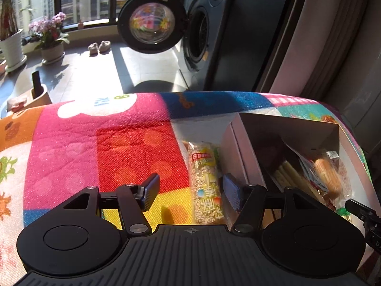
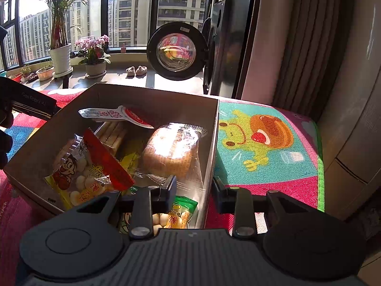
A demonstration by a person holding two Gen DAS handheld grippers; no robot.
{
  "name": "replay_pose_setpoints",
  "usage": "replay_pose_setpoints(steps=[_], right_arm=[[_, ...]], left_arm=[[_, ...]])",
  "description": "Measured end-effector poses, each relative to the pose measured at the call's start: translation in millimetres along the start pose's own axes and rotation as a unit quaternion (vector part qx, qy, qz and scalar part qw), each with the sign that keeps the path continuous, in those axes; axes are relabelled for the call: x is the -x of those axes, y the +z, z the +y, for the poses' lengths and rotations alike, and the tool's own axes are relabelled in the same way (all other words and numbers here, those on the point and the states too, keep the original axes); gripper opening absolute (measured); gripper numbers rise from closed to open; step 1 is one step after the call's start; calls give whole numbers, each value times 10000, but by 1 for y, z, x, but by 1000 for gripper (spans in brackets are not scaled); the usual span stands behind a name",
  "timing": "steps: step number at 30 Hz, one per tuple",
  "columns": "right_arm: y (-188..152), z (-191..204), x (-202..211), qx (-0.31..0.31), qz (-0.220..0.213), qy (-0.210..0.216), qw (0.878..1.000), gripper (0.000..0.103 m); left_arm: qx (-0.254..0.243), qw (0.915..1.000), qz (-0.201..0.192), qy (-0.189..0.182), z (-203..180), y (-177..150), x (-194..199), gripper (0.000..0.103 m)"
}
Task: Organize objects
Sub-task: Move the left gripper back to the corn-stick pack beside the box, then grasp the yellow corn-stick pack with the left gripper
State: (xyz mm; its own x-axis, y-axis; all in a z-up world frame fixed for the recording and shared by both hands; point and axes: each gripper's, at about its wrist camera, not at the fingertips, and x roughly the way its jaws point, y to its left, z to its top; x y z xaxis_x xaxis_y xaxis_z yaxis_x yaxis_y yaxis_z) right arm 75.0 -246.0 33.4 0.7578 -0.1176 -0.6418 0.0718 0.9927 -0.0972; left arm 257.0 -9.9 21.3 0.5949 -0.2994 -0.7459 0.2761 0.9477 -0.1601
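A rice-puff bar in a clear wrapper lies in a white open tray on the colourful mat. My left gripper hangs open over it, with the bar between the fingers, nearer the right one. Right of the tray is a cardboard box of snacks. In the right wrist view that box holds a wrapped bread, a red and yellow snack bag, a white and red sachet and a green packet. My right gripper is open, straddling the box's right wall.
The play mat covers a raised surface that ends at a rounded far edge. Beyond it are a tiled floor, a washing machine with its door swung open, potted plants and small shoes. Curtains hang on the right.
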Motion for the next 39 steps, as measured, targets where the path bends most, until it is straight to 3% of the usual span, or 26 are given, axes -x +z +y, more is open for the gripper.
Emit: replay_pose_setpoints(steps=[4, 6, 11, 14, 16, 19, 20, 22, 25, 28, 32, 34, 37, 39], right_arm=[[5, -8, -5, -64, -8, 7, 10000, 14], [7, -9, -7, -65, -25, -1, 10000, 14], [5, -7, -10, -29, -67, -36, 10000, 15], [4, -9, -11, -44, -49, -2, 10000, 15], [3, -8, -11, -41, -49, 7, 10000, 16], [3, -7, -11, -39, -57, -4, 10000, 18], [3, -7, -11, -35, -55, -5, 10000, 18], [3, -7, -11, -28, -47, 13, 10000, 18], [2, -8, -11, -28, -28, 39, 10000, 18], [2, -8, -12, -30, -27, 36, 10000, 18], [2, -8, -12, -12, -24, 15, 10000, 18], [2, -8, -11, -38, -20, 26, 10000, 18], [1, -10, -9, -50, -9, 61, 10000, 18], [0, -9, -9, -36, -7, 66, 10000, 18]], left_arm=[[177, 9997, -28, 186, 10, 2, -4, 73], [120, 9996, -47, 254, 11, 0, -1, 73], [-483, 9952, -215, 822, 3, 2, 9, 73], [-761, 9891, -141, 1250, 5, 1, 6, 65], [-613, 9929, -131, 1009, 13, -1, 6, 65], [193, 9993, -201, 245, 30, -2, 11, 65], [671, 9972, -256, -198, 39, -2, 13, 64], [1217, 9898, -184, -714, 49, 0, 10, 64], [1288, 9861, 101, -1042, 49, -1, 0, 64], [881, 9921, 226, -863, 41, -6, -9, 64], [692, 9947, 186, -737, 34, -6, -11, 64], [418, 9978, 160, -494, 27, -5, -12, 64], [147, 9998, 117, -107, 24, -2, -9, 77], [-291, 9992, 48, 269, 22, -1, -4, 78]])
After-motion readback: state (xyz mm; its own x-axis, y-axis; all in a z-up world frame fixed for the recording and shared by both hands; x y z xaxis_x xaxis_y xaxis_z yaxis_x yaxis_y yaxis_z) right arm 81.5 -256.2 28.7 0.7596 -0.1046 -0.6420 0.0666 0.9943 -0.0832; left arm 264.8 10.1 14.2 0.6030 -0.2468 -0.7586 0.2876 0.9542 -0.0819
